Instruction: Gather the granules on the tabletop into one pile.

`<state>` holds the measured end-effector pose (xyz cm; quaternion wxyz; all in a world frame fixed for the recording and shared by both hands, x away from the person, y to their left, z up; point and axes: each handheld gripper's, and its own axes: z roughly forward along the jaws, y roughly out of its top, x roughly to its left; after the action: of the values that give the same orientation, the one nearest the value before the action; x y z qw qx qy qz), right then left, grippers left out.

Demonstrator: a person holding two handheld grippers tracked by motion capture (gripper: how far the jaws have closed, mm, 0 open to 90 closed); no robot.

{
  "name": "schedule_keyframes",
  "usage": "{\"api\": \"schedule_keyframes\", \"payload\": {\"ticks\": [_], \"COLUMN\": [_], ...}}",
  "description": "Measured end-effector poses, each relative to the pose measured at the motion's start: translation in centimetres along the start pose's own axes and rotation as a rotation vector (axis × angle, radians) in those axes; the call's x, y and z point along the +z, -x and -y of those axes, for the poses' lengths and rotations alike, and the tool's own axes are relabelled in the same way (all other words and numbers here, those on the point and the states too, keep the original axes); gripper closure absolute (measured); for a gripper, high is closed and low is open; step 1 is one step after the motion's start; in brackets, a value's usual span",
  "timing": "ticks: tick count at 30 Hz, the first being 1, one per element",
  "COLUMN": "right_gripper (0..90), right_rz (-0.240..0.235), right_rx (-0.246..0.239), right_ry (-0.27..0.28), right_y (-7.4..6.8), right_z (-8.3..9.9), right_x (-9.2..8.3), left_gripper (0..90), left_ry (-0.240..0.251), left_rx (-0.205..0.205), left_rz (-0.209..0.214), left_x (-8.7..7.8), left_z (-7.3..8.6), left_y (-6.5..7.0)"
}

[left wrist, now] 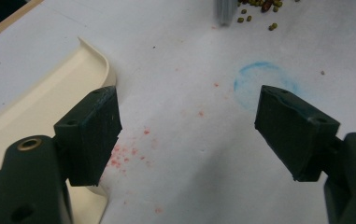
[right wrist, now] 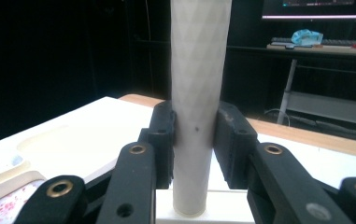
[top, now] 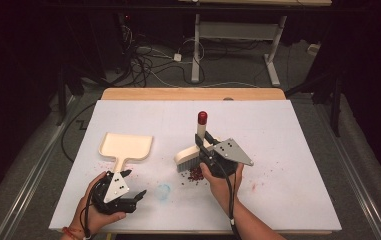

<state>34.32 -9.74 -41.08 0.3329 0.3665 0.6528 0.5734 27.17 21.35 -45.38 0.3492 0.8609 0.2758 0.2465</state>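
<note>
Right gripper (top: 204, 146) is clamped on the brush (top: 194, 150) handle, bristles beside the beans (top: 195, 173) mid-worktop. Left gripper (top: 128, 197) sits wide open next to the dustpan (top: 126, 146), not holding it. If nobody pins that pan, I'd bet the sweep shoves it away and scatters beans.

In my right gripper view, the brush handle (right wrist: 196, 93) is running off the top edge at twelve o'clock, its red cap cut away. In my left gripper view, the dustpan (left wrist: 35, 98) is slipping out at nine o'clock, and the beans (left wrist: 259, 9) at one o'clock are staying too small to count.
</note>
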Motion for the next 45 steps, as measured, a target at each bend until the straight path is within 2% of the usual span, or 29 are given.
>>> {"api": "schedule_keyframes", "payload": {"ticks": [4, 8, 12, 13, 14, 15, 17, 19, 20, 21, 22, 25, 29, 36, 45], "right_gripper": [70.2, 70.2, 70.1, 70.2, 70.1, 70.1, 70.1, 70.1, 70.1, 70.1, 69.8, 70.0, 70.1, 70.2, 70.1], "right_rz": [-0.045, -0.175, -0.352, -0.459, -0.459, -0.507, -0.602, -0.691, -0.771, -0.771, -0.801, -0.84, -0.858, -0.84, -0.802], "right_rx": [-0.008, 0.023, -0.012, -0.045, -0.045, -0.052, -0.088, -0.088, -0.081, -0.081, -0.078, -0.073, -0.099, -0.104, -0.116], "right_ry": [0.015, 0.038, 0.03, 0.006, 0.006, -0.003, -0.023, -0.043, -0.067, -0.067, -0.072, -0.054, -0.067, -0.08, -0.087], "right_y": [0.2, 0.6, 0.9, 0.8, 0.8, 0.8, 0.6, 0.6, 0.6, 0.6, 0.6, 1.0, 2.0, 4.9, 7.2], "right_z": [-0.6, -1.7, -2.7, -2.9, -2.9, -2.8, -2.5, -1.9, -1.1, -1.1, -0.7, -0.5, -0.7, -0.7, -0.9], "right_x": [0.3, 0.7, 1.6, 2.2, 2.2, 2.6, 3.4, 4.2, 4.8, 4.8, 5.1, 5.3, 5.1, 4.2, 2.8], "left_gripper": [21.6, 21.6, 21.5, 21.6, 21.6, 21.6, 21.5, 21.5, 21.6, 21.6, 21.6, 21.6, 21.6, 21.6, 21.6], "left_ry": [-0.003, 0.0, 0.005, 0.005, 0.003, 0.002, 0.008, 0.01, 0.008, 0.007, 0.007, 0.005, 0.005, 0.001, -0.006], "left_rx": [-0.001, -0.004, -0.013, -0.015, -0.013, -0.013, -0.018, -0.023, -0.021, -0.021, -0.022, -0.023, -0.021, -0.018, -0.016], "left_rz": [-0.001, -0.006, -0.013, -0.013, -0.014, -0.015, -0.016, -0.015, -0.016, -0.015, -0.015, -0.012, -0.01, -0.007, -0.003], "left_x": [0.0, -0.1, -0.3, -0.3, -0.3, -0.3, -0.4, -0.4, -0.4, -0.4, -0.4, -0.4, -0.5, -0.4, -0.2], "left_z": [0.1, 0.1, 0.2, 0.2, 0.2, 0.2, 0.2, 0.3, 0.3, 0.3, 0.3, 0.4, 0.4, 0.3, 0.2], "left_y": [-0.1, -0.1, -0.3, -0.4, -0.4, -0.4, -0.5, -0.5, -0.5, -0.5, -0.5, -0.4, -0.3, -0.2, -0.2]}}
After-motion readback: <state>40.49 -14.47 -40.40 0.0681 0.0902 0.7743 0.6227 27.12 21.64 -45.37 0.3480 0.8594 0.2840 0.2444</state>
